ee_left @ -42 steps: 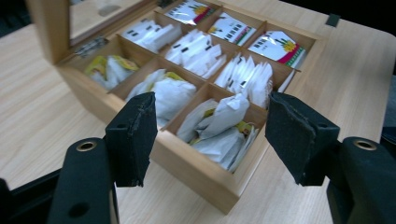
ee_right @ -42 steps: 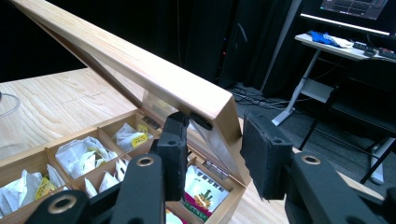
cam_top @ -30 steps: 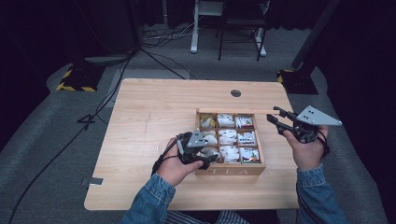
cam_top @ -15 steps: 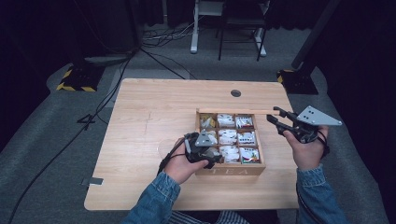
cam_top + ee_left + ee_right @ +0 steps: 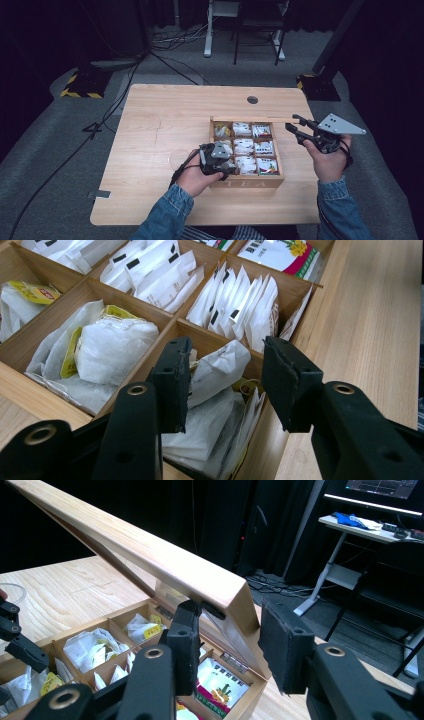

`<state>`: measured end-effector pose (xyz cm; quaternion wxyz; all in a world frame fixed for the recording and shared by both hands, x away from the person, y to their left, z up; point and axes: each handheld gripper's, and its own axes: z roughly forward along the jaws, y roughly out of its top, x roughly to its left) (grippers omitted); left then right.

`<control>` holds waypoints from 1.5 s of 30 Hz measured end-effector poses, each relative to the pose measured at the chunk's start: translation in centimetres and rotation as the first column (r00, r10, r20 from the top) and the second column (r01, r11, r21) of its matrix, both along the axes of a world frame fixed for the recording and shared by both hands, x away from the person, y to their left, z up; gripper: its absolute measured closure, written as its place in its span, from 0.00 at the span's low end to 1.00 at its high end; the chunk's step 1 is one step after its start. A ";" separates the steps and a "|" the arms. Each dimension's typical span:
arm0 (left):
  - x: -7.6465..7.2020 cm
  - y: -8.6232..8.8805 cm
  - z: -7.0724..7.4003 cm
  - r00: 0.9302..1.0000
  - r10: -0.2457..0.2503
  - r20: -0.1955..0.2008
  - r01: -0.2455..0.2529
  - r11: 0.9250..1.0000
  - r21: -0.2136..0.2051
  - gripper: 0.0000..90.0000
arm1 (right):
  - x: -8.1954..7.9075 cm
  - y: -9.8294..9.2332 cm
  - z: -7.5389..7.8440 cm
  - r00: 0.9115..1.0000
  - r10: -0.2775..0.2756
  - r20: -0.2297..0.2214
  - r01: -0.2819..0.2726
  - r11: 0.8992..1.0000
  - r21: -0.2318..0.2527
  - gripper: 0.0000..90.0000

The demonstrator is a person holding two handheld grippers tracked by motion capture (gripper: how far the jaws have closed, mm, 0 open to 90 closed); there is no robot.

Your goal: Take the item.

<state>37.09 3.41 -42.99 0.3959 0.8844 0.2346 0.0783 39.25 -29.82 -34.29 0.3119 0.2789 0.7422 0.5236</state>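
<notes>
A wooden tea box with nine compartments of tea bags stands right of the table's middle. Its lid is raised on edge. My right gripper is shut on the lid's right end; in the right gripper view the lid runs up to the left from between the pads of that gripper. My left gripper dips into the near-left compartment. Its jaws have just been closing, and my left gripper stands open around a white tea bag, the right pad still apart from it.
The light wooden table has a round cable hole behind the box. Bare tabletop lies left of the box. Beyond the table are white desk legs, floor cables and a yellow-black striped base.
My left gripper has shifted slightly right into the box's near-left compartment and its jaws have narrowed. The right hand and the raised lid have not moved.
</notes>
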 end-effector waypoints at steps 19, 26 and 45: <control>0.0 0.1 -0.1 1.000 -0.031 -0.004 0.031 0.996 0.087 0.98 | 0.0 0.0 0.0 1.000 -0.001 -0.001 0.001 1.000 0.001 0.68; -0.3 0.3 0.5 1.000 -0.024 0.002 0.024 0.998 0.066 0.99 | 0.0 0.0 0.0 1.000 -0.001 -0.001 0.001 1.000 0.002 0.68; -1.0 3.0 4.2 1.000 0.001 0.028 0.001 0.998 -0.070 1.00 | 0.0 0.0 0.0 1.000 -0.002 0.000 0.002 1.000 0.002 0.68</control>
